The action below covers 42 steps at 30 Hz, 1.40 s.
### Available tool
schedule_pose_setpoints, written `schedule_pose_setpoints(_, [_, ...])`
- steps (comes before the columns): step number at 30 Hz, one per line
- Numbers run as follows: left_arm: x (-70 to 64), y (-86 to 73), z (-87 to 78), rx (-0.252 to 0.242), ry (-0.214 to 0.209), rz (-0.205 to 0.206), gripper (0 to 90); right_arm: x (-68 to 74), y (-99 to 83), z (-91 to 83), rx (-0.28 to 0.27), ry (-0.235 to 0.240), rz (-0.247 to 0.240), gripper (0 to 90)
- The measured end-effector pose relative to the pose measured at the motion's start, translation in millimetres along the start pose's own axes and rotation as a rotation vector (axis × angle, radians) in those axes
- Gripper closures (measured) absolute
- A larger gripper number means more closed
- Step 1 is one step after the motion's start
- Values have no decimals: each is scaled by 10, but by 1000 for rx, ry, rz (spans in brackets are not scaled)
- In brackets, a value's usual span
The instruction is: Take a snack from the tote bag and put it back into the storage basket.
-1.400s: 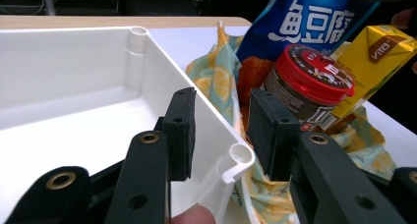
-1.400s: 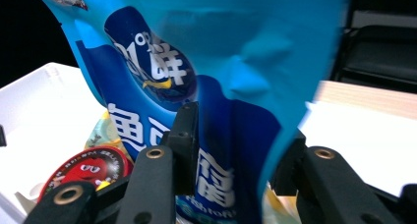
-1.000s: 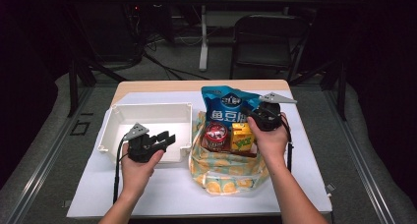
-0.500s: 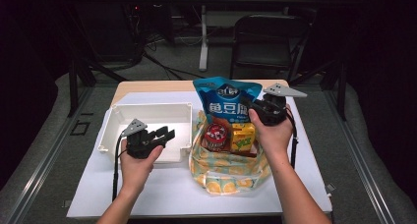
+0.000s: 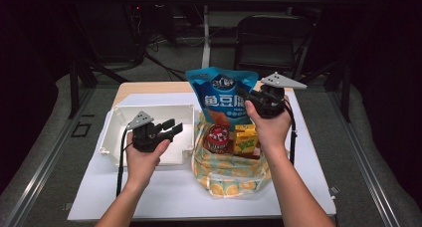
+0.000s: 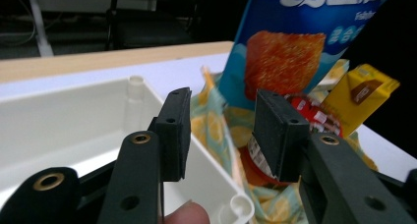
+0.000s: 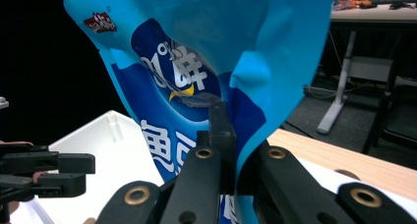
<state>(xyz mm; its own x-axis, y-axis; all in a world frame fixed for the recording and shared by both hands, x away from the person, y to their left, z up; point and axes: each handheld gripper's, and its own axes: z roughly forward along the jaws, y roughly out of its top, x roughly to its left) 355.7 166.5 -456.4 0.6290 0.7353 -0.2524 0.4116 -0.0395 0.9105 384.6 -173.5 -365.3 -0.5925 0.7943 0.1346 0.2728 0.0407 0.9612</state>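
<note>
The right hand-held gripper is clenched on the right edge of a blue snack bag, holding it upright in the air above the patterned cloth bag near the middle of the counter. The snack bag looks light, puffy and crinkly, with a slick film that creases at the pinch; its contents are probably brittle, so the flat side seam or top seal seems the safest hold. The left hand-held gripper hangs released over the white bin toward the counter's left edge.
</note>
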Motion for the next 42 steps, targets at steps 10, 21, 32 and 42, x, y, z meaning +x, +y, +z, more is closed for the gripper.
schedule_pose_setpoints(10, [2,251,-53,-80,1,10,530,249,155,170,-20,40,-30,900])
schedule_pose_setpoints(21, [-24,518,-146,-141,9,43,458,482,230,285,-38,95,-43,900])
schedule_pose_setpoints(32, [-90,665,-156,-170,22,57,446,698,207,397,-44,146,-55,900])
schedule_pose_setpoints(42, [-129,671,-202,-157,53,68,724,818,174,447,-42,177,-53,900])
